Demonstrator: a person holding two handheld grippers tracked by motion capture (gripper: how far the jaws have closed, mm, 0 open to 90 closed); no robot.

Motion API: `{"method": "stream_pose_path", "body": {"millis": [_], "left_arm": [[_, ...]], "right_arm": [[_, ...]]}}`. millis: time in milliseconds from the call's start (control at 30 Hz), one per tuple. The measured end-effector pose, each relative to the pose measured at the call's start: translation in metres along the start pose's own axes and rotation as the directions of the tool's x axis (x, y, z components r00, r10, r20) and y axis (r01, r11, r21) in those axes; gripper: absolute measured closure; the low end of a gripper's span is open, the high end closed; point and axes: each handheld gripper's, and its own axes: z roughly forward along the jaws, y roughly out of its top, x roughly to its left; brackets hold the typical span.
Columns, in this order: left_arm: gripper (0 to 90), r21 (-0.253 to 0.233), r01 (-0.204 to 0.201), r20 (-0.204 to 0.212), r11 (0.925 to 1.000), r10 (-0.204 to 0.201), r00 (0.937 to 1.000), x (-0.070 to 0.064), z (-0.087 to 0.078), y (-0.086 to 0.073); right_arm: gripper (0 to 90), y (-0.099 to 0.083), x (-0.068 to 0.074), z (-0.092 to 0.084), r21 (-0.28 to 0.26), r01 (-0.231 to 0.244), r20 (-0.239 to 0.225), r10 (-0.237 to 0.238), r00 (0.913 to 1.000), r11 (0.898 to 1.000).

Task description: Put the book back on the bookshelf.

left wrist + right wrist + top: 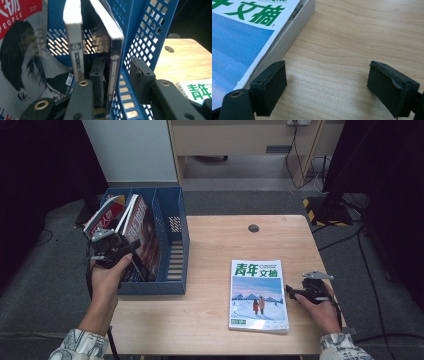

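A blue three-slot file rack (177, 245) stands at the table's left. A red-titled magazine (107, 215) leans in its left slot, and two dark magazines (145, 235) stand in the middle slot. My left gripper (131, 246) reaches into the rack. In the left gripper view it (117, 61) is open, its jaws either side of the right dark magazine's spine (114, 50) and the blue divider (140, 37), not pressing on them. A blue-and-white magazine (258, 295) lies flat at the front right. My right gripper (330, 87) rests open on the wood at its right edge (284, 42).
The wooden table (225, 240) has a round cable hole (253, 228) near its back edge. The rack's right slot (174, 255) holds nothing. Cables and a yellow-black striped base (320, 207) lie on the floor behind the table, to the right.
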Motion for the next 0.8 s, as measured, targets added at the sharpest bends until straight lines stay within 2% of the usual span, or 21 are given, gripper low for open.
{"method": "stream_pose_path", "body": {"millis": [333, 800], "left_arm": [[67.0, 0.011, -0.022, 0.005, 0.9997, 0.022, 0.9998, -0.001, -0.005, -0.008], [68.5, 0.02, -0.016, 0.022, 0.9997, 0.015, 0.9996, 0.0, -0.009, -0.026]], "right_arm": [[15.6, 0.0, 0.0, 0.0, 0.001, 0.002, 0.0, -0.002, 1.0, 1.0], [15.4, 0.0, 0.0, 0.0, 0.002, 0.002, 0.0, -0.002, 1.0, 1.0]]}}
